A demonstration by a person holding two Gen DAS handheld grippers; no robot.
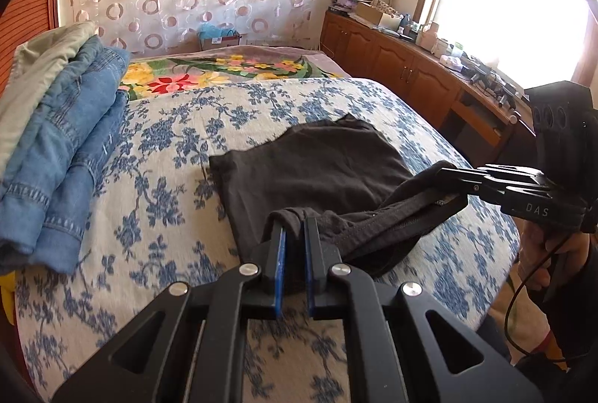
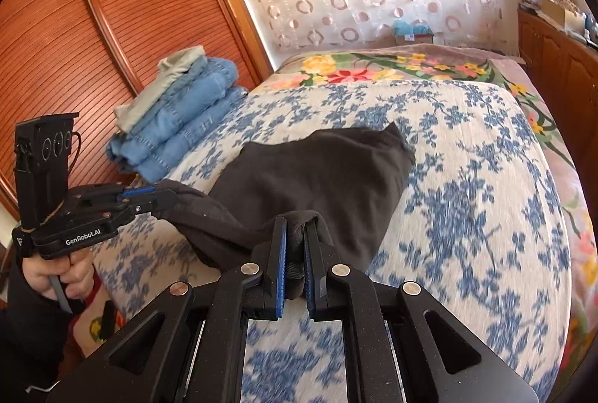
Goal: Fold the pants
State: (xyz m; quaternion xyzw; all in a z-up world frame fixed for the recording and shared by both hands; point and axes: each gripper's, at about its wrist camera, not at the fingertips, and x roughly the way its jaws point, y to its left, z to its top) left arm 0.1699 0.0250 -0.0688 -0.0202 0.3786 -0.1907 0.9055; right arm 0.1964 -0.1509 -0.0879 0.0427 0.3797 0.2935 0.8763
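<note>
Pants (image 1: pixel 310 167): my left gripper (image 1: pixel 293 234) and right gripper (image 2: pixel 295 234) each pinch the near edge, lifted mid-fold; next, carry it evenly to the far edge.

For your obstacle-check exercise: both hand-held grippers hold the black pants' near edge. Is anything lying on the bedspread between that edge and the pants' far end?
Nothing visible: the pants lie bare on the bedspread; the jeans are stacked aside.

Two close wrist views angled down along the jaws, both sharing the bed (image 1: pixel 179 126) and pants (image 2: pixel 321 175).
</note>
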